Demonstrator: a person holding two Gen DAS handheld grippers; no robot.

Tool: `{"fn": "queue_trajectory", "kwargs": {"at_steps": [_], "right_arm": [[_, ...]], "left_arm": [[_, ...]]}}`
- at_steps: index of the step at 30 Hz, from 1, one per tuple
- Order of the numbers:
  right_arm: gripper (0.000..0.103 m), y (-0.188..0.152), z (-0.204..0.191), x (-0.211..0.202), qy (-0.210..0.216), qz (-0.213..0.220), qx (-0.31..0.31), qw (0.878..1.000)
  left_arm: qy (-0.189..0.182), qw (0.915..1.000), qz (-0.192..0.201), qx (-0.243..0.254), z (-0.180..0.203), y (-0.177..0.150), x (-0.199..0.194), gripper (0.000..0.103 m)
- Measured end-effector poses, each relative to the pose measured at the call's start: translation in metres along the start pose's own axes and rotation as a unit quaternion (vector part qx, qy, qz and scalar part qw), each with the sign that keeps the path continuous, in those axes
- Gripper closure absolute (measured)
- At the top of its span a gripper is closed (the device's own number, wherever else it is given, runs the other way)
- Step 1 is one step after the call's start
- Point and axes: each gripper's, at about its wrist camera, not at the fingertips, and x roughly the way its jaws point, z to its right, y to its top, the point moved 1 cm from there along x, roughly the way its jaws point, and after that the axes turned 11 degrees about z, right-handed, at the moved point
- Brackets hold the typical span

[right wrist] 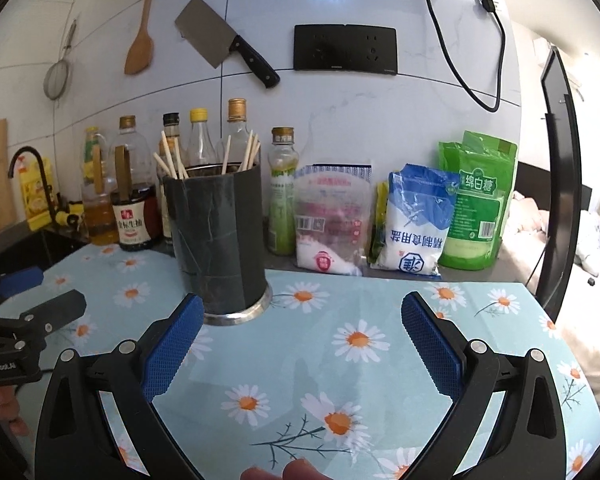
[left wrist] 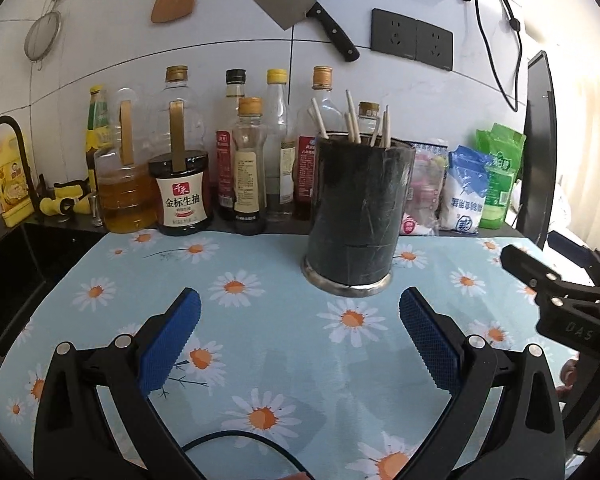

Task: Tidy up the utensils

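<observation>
Left gripper [left wrist: 300, 322] and right gripper [right wrist: 302, 326] level, side by side — jaws wide, empty; chopstick holder [left wrist: 358, 212] ahead

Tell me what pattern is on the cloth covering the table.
Light blue tablecloth printed with white daisies with orange centres, clearest in the right wrist view.

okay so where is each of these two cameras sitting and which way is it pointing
Left wrist: on the left gripper, facing the tiled wall across the daisy cloth; shows its own open blue fingers and the right gripper at right.
Right wrist: on the right gripper, facing the same wall; shows its open fingers, the left gripper and fingertips at the bottom.
Shared: chopstick holder, cleaver, bottles.
</observation>
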Motion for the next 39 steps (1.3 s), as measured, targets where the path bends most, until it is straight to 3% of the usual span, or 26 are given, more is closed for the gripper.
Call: {"fn": "queue_trajectory", "kwargs": {"at_steps": [6,15,39], "right_arm": [[0.008,-0.011,-0.001,0.002,0.002,0.0,-0.014,1.0],[0.008,-0.013,0.003,0.007,0.023,-0.009,0.0,1.0],[0.008,-0.015,0.005,0.018,0.021,-0.039,0.01,0.999]], "left_arm": [[0.0,1.0,0.004,0.006,0.001,-0.009,0.005,0.006],[-0.037,0.9991,0.008,0.016,0.011,-0.008,0.007,0.006],[-0.042,0.999,-0.011,0.008,0.01,-0.01,0.013,0.006]]}}
